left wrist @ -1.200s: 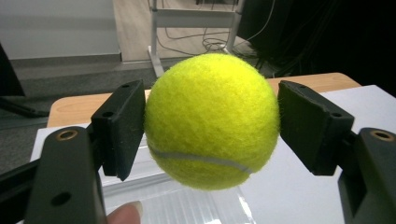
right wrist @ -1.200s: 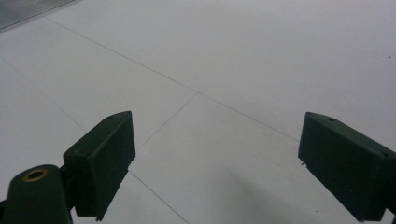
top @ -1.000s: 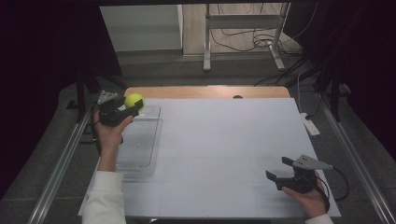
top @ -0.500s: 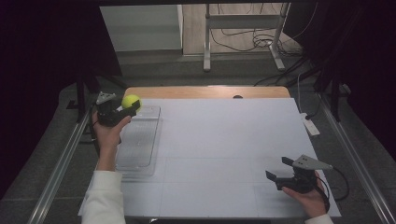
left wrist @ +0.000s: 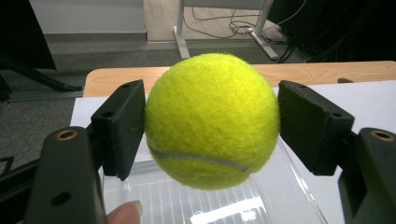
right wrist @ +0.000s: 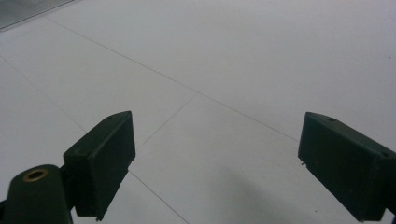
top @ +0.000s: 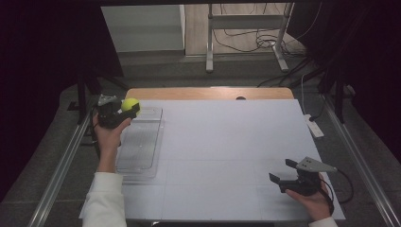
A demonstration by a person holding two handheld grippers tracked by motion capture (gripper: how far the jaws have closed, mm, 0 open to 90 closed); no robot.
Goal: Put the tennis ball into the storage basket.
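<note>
- Now my left gripper (top: 126,109) is clenching the tennis ball (top: 130,104) at ten o'clock, above the clear tray (top: 142,151).
- My right gripper (top: 283,172) is resting released at five o'clock on the white table (top: 227,142).

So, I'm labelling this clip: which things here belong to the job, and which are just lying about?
In the job:
- tennis ball, clamped in the left gripper
- clear tray beneath it

Lying about:
- right gripper, open, nothing between its jaws
- white power strip at the table's right edge
</note>
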